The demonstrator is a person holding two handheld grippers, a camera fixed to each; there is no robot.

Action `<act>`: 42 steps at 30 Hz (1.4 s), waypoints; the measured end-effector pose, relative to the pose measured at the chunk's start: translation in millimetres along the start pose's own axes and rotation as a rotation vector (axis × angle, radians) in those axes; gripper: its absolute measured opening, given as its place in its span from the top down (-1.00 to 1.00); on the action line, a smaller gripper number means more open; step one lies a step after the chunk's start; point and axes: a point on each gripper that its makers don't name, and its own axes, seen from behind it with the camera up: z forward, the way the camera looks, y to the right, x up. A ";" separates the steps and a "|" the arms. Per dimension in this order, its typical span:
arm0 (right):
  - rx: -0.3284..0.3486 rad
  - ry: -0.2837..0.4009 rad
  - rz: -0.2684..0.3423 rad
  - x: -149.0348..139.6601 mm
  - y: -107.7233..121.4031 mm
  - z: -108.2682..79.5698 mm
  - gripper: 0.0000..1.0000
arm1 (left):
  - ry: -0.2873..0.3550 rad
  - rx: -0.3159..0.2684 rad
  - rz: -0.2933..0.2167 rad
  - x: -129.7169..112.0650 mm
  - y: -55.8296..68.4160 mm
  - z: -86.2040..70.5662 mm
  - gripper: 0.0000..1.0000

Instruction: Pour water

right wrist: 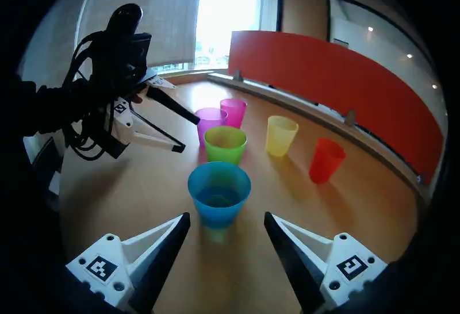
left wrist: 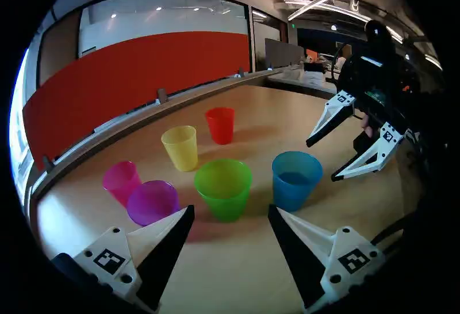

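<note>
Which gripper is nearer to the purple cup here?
Left. The left gripper has the purple cup just beside its fingertip; the right gripper faces it from the far side of the blue cup and green cup.

The light wooden bench carries six upright cups: red cup, yellow cup, pink cup, purple cup, green cup, blue cup. The blue cup possibly contains liquid; contents are unclear.
</note>
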 end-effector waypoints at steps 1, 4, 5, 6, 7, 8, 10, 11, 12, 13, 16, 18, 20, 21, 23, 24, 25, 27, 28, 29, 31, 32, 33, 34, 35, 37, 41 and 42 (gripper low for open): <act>0.002 -0.001 -0.001 0.2 -0.5 1.3 -1.00 | -0.002 -0.001 0.000 0.1 0.1 1.6 -0.90; 0.006 -0.002 -0.002 1.2 -1.9 4.9 -1.00 | -0.009 -0.005 0.003 0.1 0.2 6.6 -0.90; 0.008 -0.002 -0.002 1.7 -2.3 6.2 -1.00 | -0.012 -0.006 0.006 0.0 0.2 8.3 -0.90; 0.009 -0.003 -0.001 1.8 -2.5 7.2 -1.00 | -0.014 -0.007 0.008 0.1 0.1 9.9 -0.90; 0.010 -0.005 0.000 1.4 -2.7 8.1 -1.00 | -0.015 -0.007 0.010 0.3 0.0 11.3 -0.90; 0.011 -0.008 0.001 1.0 -2.8 9.1 -1.00 | -0.017 -0.007 0.012 0.6 -0.2 13.0 -0.90; 0.013 -0.012 0.001 0.2 -2.8 10.8 -1.00 | -0.020 -0.005 0.013 1.3 -1.1 16.0 -0.90; 0.013 -0.015 0.000 -0.3 -2.7 11.8 -1.00 | -0.021 -0.003 0.013 1.7 -1.8 17.7 -0.90; 0.014 -0.017 0.000 -0.6 -2.5 12.7 -1.00 | -0.022 -0.002 0.013 1.8 -2.4 19.3 -0.90; 0.014 -0.018 -0.001 -0.7 -2.2 13.5 -1.00 | -0.024 -0.001 0.011 1.6 -3.2 20.9 -0.90; 0.014 -0.021 -0.003 -0.5 -1.3 15.8 -1.00 | -0.031 0.001 0.003 1.0 -5.5 26.2 -0.90; 0.016 -0.022 -0.003 -0.2 -1.0 17.3 -1.00 | -0.035 0.002 -0.002 0.6 -7.0 29.8 -0.90; 0.019 -0.024 -0.002 -0.3 -1.2 18.5 -1.00 | -0.038 0.002 -0.006 0.7 -7.8 33.3 -0.90; 0.021 -0.026 -0.001 -0.7 -1.3 19.1 -1.00 | -0.038 0.001 -0.008 1.0 -7.9 34.8 -0.90; 0.024 -0.032 0.001 -2.1 -1.4 20.6 -1.00 | -0.037 -0.002 -0.008 2.2 -7.7 37.6 -0.90; 0.025 -0.035 0.002 -2.7 -1.4 21.4 -1.00 | -0.037 -0.003 -0.008 2.8 -7.6 38.9 -0.90; 0.027 -0.037 0.002 -3.2 -1.5 22.4 -1.00 | -0.037 -0.005 -0.009 3.4 -7.5 40.3 -0.90; 0.029 -0.041 0.004 -4.2 -1.4 24.5 -1.00 | -0.037 -0.009 -0.010 4.7 -7.5 43.2 -0.90; 0.029 -0.044 0.004 -4.8 -1.2 25.5 -1.00 | -0.036 -0.009 -0.011 5.3 -7.7 44.7 -0.90; 0.029 -0.047 0.004 -5.4 -0.9 26.5 -1.00 | -0.036 -0.010 -0.012 5.9 -8.0 46.4 -0.90; 0.028 -0.049 0.004 -5.5 -0.5 28.3 -1.00 | -0.034 -0.011 -0.014 7.2 -8.5 49.1 -0.90; 0.028 -0.051 0.003 -5.4 -0.3 29.2 -1.00 | -0.032 -0.011 -0.015 7.9 -8.8 50.5 -0.90; 0.028 -0.052 0.003 -5.4 -0.1 29.9 -1.00 | -0.031 -0.011 -0.017 8.4 -8.9 51.7 -0.90; 0.028 -0.052 0.003 -5.5 0.1 30.5 -1.00 | -0.030 -0.012 -0.018 8.5 -9.0 53.0 -0.90; 0.028 -0.053 0.002 -5.6 0.3 31.1 -1.00 | -0.030 -0.012 -0.020 8.8 -9.0 54.3 -0.90; 0.028 -0.054 0.003 -5.4 0.8 31.7 -1.00 | -0.029 -0.011 -0.019 8.8 -9.2 57.0 -0.90; 0.030 -0.054 0.007 -5.0 0.8 32.3 -1.00 | -0.026 -0.008 -0.016 9.6 -9.6 61.8 -0.90; 0.031 -0.054 0.008 -5.0 0.7 32.4 -1.00 | -0.025 -0.007 -0.016 9.9 -9.6 62.6 -0.90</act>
